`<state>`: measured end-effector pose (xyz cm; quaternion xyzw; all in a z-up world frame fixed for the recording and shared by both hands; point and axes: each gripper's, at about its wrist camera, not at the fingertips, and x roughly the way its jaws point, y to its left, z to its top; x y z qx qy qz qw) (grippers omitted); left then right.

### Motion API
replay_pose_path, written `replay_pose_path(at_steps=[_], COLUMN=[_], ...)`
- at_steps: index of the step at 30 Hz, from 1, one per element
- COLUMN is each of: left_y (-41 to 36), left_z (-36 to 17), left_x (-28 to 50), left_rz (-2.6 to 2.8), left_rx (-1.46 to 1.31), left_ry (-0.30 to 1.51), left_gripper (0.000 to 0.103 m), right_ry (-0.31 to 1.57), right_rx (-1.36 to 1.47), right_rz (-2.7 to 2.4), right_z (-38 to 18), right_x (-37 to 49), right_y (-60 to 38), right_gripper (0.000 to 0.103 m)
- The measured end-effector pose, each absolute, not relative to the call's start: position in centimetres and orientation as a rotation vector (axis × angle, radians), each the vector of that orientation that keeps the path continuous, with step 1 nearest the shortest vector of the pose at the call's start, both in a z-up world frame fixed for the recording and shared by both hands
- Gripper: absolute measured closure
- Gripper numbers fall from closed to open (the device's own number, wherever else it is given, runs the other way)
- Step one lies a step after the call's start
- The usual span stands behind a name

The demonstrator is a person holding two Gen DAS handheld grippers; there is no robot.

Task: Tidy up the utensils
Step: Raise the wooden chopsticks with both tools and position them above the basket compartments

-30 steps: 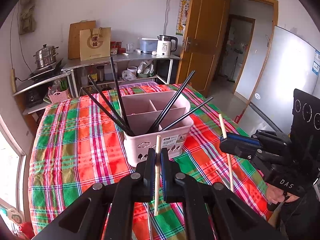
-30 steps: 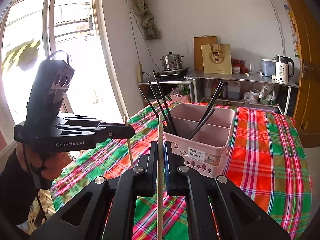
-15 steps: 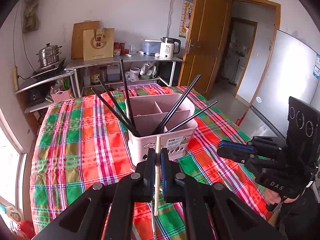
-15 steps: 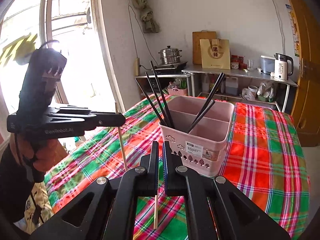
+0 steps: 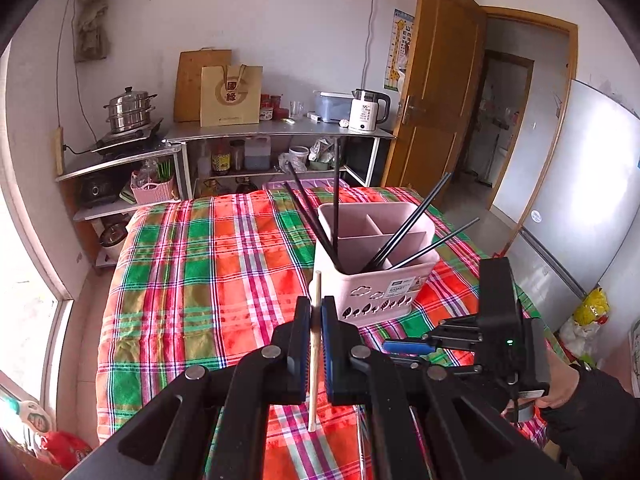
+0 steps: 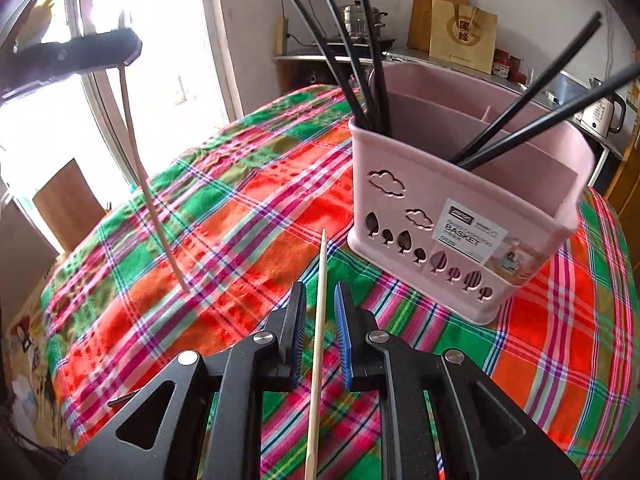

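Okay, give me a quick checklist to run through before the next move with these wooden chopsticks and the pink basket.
1. Left hand-held gripper grips its pale wooden chopstick: ok, pads pressed against it.
2. Right hand-held gripper grips its own light wooden chopstick: not ok, jaws have just been opening, with a gap on both sides of the stick.
3. Pink plastic divided basket upright on the plaid tablecloth: ok.
4. Free room in the basket: ok, the back compartments look empty; the black chopsticks stand in the front one.
5. Whether the right chopstick rests on the cloth: cannot tell.
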<state>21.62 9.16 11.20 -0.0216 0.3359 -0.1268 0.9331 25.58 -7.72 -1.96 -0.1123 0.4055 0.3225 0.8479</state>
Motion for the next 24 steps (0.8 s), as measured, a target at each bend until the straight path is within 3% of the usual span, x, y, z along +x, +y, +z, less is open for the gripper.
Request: replay_pose_path(at_steps=[17,20,24], left_y=[12.8,12.7,12.7], left_z=[9.2,9.1,9.3], left_x=[22.6,22.7,22.5], left_rz=[-0.263,-0.266,-0.267], left_rx=[-0.097,-0.096,-0.096], left_ry=[0.701,0.702,0.697], left_gripper=[0.098,0.098,0.098], right_ry=[0.984,0.988,0.977], right_rx=[-0.327,-0.333,-0.339], right_rz=[0.647,0.656,0.665], right_z=[-5.9,-5.9,-5.5], right_x=[31.3,31.4,30.9], right_y=[-1.6,-1.2,-1.1], right_gripper=[0.088,0.096,0.098])
